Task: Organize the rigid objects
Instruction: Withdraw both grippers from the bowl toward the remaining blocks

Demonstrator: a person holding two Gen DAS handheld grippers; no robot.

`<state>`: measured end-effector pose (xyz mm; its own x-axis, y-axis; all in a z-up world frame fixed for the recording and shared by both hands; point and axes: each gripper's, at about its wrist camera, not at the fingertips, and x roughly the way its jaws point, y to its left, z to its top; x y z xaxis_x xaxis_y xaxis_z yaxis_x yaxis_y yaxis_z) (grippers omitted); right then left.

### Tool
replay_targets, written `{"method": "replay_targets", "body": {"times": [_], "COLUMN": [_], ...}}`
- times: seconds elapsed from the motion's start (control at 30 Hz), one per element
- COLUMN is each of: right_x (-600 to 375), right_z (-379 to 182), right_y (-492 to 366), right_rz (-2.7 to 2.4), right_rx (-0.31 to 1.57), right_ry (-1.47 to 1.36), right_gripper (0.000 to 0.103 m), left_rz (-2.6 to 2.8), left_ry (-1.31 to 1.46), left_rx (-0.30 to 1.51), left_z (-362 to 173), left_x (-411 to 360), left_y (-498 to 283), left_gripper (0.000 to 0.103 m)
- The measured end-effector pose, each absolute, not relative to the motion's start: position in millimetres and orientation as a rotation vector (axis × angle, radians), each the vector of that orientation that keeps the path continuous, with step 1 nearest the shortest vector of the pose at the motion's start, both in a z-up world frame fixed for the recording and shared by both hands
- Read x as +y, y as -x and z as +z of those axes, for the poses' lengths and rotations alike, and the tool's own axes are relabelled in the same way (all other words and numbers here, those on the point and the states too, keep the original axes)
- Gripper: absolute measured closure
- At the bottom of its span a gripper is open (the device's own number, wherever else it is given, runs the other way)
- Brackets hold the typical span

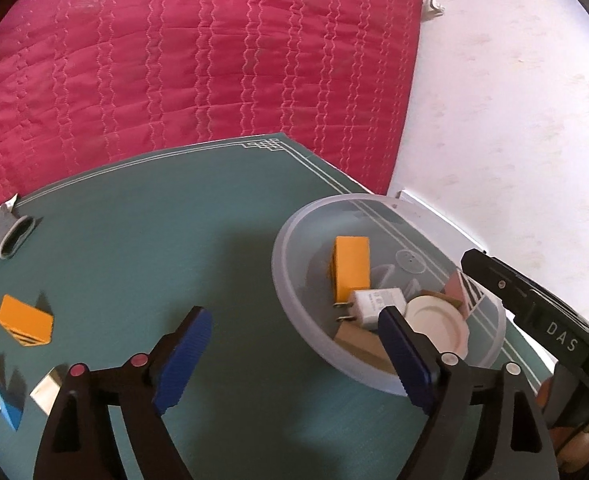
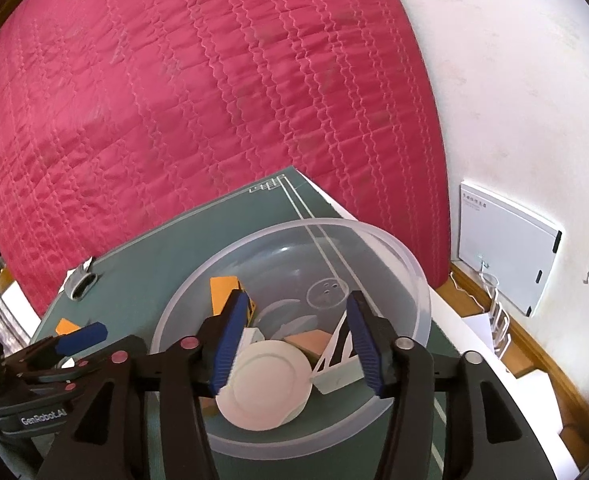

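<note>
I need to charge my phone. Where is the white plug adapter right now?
In the left wrist view, the white plug adapter lies inside the clear plastic bowl on the right of the green mat, between the orange box and the round white lid.

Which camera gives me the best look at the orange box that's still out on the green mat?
The left wrist view. There the orange box lies unobstructed on the green mat, top and striped side visible. In the right wrist view only an orange corner shows behind the left tongs.
</note>
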<state>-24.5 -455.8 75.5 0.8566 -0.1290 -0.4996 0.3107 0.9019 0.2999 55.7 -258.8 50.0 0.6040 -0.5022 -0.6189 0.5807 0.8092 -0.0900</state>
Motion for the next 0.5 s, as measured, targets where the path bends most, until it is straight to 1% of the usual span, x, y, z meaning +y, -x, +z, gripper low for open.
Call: {"method": "replay_targets", "body": {"times": [0.13,0.5], "right_x": [-450.1,-434.5], "right_z": [76.2,79.3], "right_y": [24.4,24.4], "right_rz": [-0.224,-0.203], "right_rx": [0.490,0.487], "right_ry": [-0.362,-0.299], "right_gripper": [0.043,0.040], "left_rz": [-0.600,-0.516], "left_ry": [-0.121,-0.077], "left_rx": [0.679,0.697], "left_z": [49.3,48.5], "left_x": [-248.3,-213.0], "left_y": [-54.1,-55.9], "left_gripper": [0.012,0.009]}}
